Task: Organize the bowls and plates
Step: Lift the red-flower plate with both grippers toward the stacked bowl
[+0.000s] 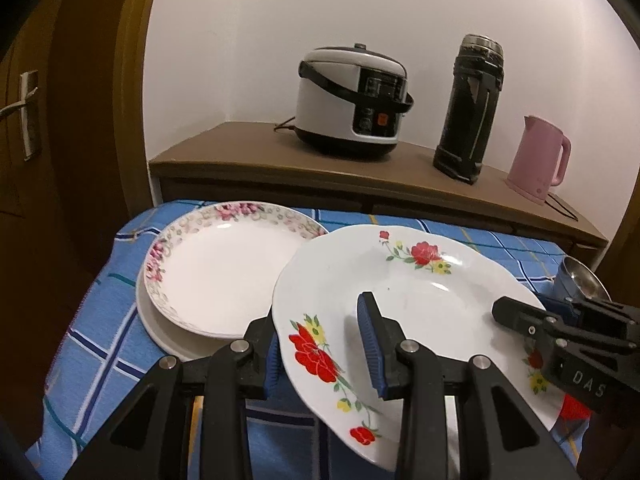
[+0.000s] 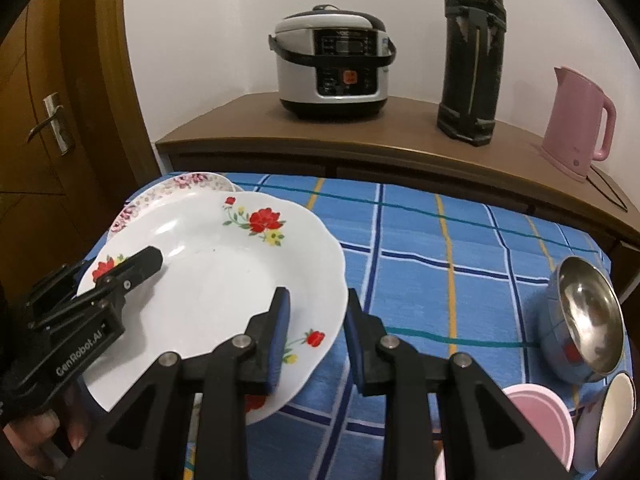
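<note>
Red-flower plate [image 1: 400, 300] straddled at rim by both grippers' jaws, grip uncertain; we judged stacking step underway. Next: lift onto pink-rimmed plate [image 1: 224, 264].

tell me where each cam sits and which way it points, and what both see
Left wrist: rides the left claw, looking forward over the blue checked table to the sideboard; its own fingers straddle the red-flower plate, and the right claw enters from the right.

Right wrist: rides the right claw, facing the same way from further right; its fingers straddle that plate's opposite rim, the left claw enters from the left, and the steel bowl sits right.

Shared: plate, pink-flower plate, rice cooker, flask, pink kettle.
</note>
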`<state>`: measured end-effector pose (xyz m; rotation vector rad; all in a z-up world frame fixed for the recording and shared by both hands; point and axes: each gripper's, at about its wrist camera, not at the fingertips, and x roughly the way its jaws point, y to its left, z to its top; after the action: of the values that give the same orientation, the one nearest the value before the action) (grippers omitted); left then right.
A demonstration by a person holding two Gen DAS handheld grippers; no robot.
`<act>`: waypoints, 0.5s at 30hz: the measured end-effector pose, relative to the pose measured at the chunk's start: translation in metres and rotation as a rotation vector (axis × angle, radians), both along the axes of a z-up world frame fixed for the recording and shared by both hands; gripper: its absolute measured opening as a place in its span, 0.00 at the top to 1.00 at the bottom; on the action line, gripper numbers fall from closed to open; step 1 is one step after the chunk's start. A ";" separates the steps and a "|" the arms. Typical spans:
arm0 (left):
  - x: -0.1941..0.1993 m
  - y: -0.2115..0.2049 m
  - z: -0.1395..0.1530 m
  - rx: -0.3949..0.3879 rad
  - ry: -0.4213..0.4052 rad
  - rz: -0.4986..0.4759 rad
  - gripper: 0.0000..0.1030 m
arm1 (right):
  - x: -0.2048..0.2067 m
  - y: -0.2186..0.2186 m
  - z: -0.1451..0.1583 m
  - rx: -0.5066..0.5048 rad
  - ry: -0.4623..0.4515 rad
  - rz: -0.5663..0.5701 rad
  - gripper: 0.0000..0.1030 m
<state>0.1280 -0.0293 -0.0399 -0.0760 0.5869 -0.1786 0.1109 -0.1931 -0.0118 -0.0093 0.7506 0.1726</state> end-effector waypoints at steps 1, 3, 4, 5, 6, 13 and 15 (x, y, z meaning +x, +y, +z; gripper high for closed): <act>0.000 0.001 0.000 -0.002 0.001 -0.001 0.64 | 0.000 0.001 0.000 0.000 -0.002 0.002 0.74; 0.001 0.001 0.000 0.003 0.000 0.001 0.64 | 0.000 0.001 0.000 0.002 -0.007 0.004 0.74; 0.001 0.001 0.000 0.004 -0.002 0.001 0.64 | -0.001 0.000 0.001 0.004 -0.013 0.004 0.74; 0.001 0.002 0.001 0.001 -0.002 -0.001 0.64 | -0.001 0.000 0.002 0.007 -0.018 0.002 0.74; 0.001 0.002 0.001 -0.003 -0.002 -0.003 0.64 | -0.001 -0.001 0.003 0.009 -0.024 0.000 0.74; 0.001 0.002 0.004 -0.011 -0.009 -0.002 0.64 | -0.005 0.000 0.012 0.001 -0.067 -0.001 0.74; 0.001 0.004 0.006 -0.013 -0.014 0.002 0.64 | -0.005 0.002 0.013 0.004 -0.078 0.002 0.74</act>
<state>0.1294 -0.0254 -0.0341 -0.0878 0.5719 -0.1807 0.1060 -0.1913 0.0017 -0.0129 0.6729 0.1747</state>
